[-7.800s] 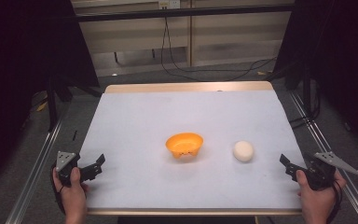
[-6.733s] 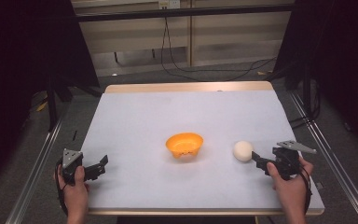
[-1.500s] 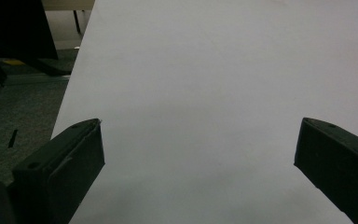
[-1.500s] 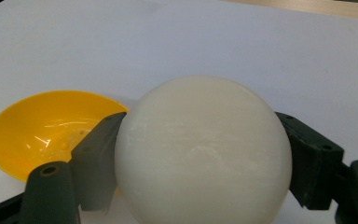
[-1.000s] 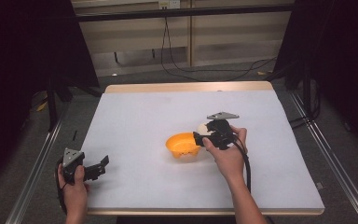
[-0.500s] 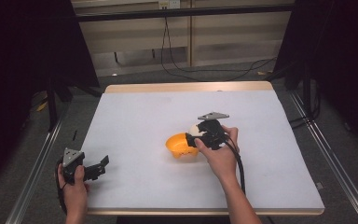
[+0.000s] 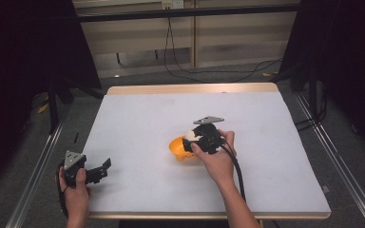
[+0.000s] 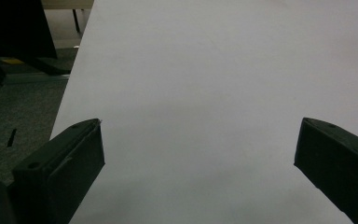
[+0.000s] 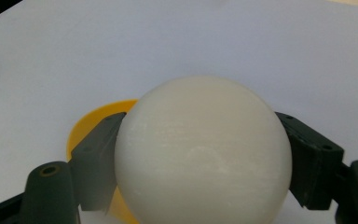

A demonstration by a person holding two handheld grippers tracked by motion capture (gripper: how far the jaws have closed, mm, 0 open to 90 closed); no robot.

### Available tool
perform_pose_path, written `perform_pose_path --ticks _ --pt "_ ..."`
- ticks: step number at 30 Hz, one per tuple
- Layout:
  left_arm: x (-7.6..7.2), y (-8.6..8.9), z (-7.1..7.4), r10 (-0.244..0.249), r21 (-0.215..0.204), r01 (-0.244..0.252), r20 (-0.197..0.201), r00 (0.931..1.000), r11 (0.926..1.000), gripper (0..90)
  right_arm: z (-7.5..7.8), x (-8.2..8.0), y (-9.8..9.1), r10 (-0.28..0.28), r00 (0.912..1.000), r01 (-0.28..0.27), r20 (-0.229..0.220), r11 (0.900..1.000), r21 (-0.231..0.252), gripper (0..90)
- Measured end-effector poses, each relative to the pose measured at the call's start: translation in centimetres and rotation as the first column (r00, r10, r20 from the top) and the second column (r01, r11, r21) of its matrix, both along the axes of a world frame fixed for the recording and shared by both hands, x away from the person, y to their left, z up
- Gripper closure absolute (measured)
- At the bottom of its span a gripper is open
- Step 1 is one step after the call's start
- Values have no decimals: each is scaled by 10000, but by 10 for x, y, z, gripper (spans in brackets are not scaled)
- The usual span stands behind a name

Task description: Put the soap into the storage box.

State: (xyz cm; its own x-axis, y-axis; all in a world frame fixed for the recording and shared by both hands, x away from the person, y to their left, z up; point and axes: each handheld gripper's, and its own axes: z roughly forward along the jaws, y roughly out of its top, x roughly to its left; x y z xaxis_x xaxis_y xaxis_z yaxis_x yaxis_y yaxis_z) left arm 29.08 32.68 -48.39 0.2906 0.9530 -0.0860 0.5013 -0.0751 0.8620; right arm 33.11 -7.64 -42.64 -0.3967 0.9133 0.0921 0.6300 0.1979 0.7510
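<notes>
White smooth plastic ball (image 9: pixel 203 151) pinched between right tongs (image 7: pixel 193 141), over rim of orange plastic bowl (image 7: pixel 179 148) near middle of white worktop (image 7: pixel 138 118). Left tongs (image 7: pixel 100 169) spread wide, nothing between, at worktop's near left edge, well apart from bowl.

I see a white table (image 7: pixel 138 118) with a wooden edge along its far side. Beyond it, black cables (image 7: pixel 180 57) hang down and trail over the grey floor (image 7: pixel 138 78). A metal rail (image 7: pixel 33 175) runs along each of the table's 2 sides.
</notes>
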Motion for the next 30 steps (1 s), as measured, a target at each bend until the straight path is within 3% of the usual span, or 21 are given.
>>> perform_pose_path --ticks 30 --pt "0 0 0 -19 -17 19 -13 10000 10000 12 -17 2 20 270 9984 -282 -497 9993 -244 231"
